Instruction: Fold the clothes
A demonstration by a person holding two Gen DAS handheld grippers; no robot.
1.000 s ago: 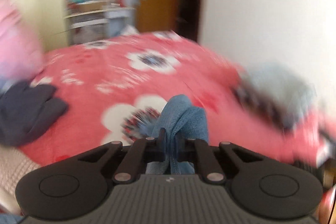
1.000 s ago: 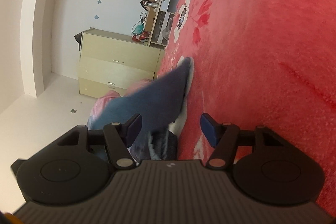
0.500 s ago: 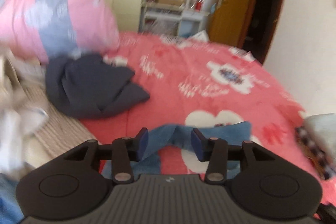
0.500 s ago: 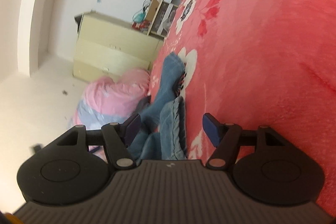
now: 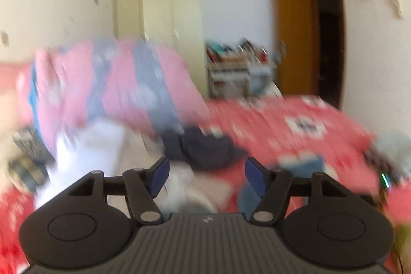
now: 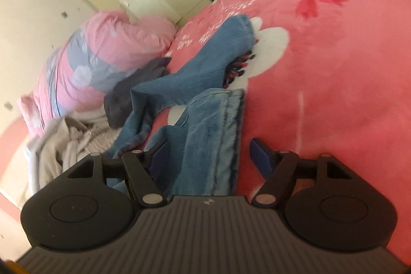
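Blue jeans (image 6: 205, 84) lie crumpled on the red floral blanket (image 6: 334, 55); one leg stretches away, a folded part lies just ahead of my right gripper (image 6: 210, 156). That gripper is open, its jaws apart over the denim, holding nothing. In the blurred left wrist view my left gripper (image 5: 206, 176) is open and empty, above the bed. A patch of the jeans (image 5: 300, 163) shows to its right, a dark navy garment (image 5: 205, 148) lies ahead.
A pink and blue quilt bundle (image 5: 108, 86) and white and beige clothes (image 6: 64, 143) lie at the bed's left. The dark garment (image 6: 133, 86) lies beside the jeans. Cream wardrobe (image 5: 159, 25), cluttered shelf (image 5: 239, 68) and wooden door (image 5: 295, 30) stand behind.
My left gripper let go of the jeans, opened wide and swung up and left. The jeans dropped onto the blanket. The right gripper stayed open and tilted toward them.
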